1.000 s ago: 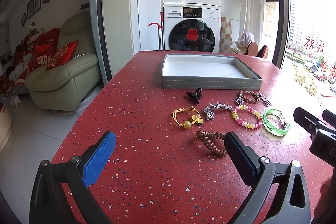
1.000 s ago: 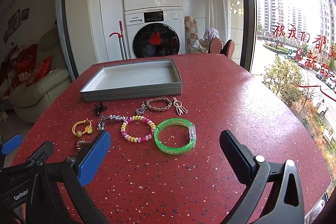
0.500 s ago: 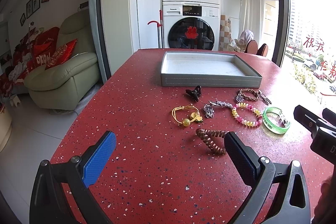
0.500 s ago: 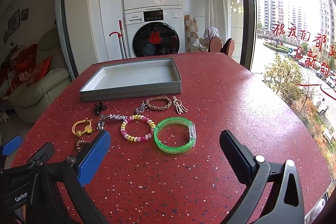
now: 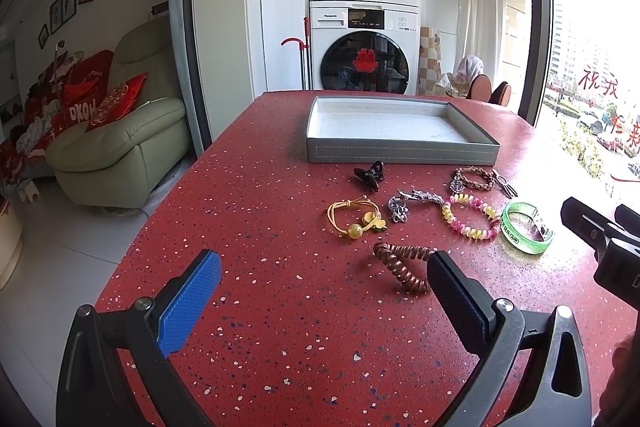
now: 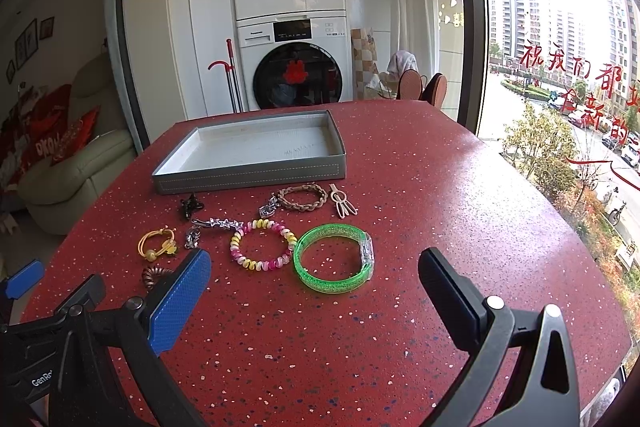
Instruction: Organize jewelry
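**Reporter:** While both grippers hung wide open over the red speckled table (image 6: 460,195), where did the jewelry lie?

**Photographer:** All of it sat loose on the tabletop, just in front of the grey tray (image 6: 256,171), which held nothing. The left gripper (image 5: 324,279) hovered near a brown coil hair tie (image 5: 402,265), its dark right-hand finger just beside it. The right gripper (image 6: 316,285) faced a green bangle (image 6: 334,257), with a pink-and-yellow bead bracelet (image 6: 262,245) just beside that. Farther back lay a yellow hair tie (image 5: 354,219), a black hair clip (image 5: 369,175), a braided bracelet (image 6: 302,197) and a gold hairpin (image 6: 342,203).

**Reporter:** How would the pieces handle?

**Photographer:** Lightly, by the look of them. The bangle appeared stiff and smooth, likely to slip, so a pinch across one side of its rim seemed safest. The coil looked springy and would probably squash and hold well if taken across its loops. The hairpin lay flat and thin, and looked the hardest to lift.
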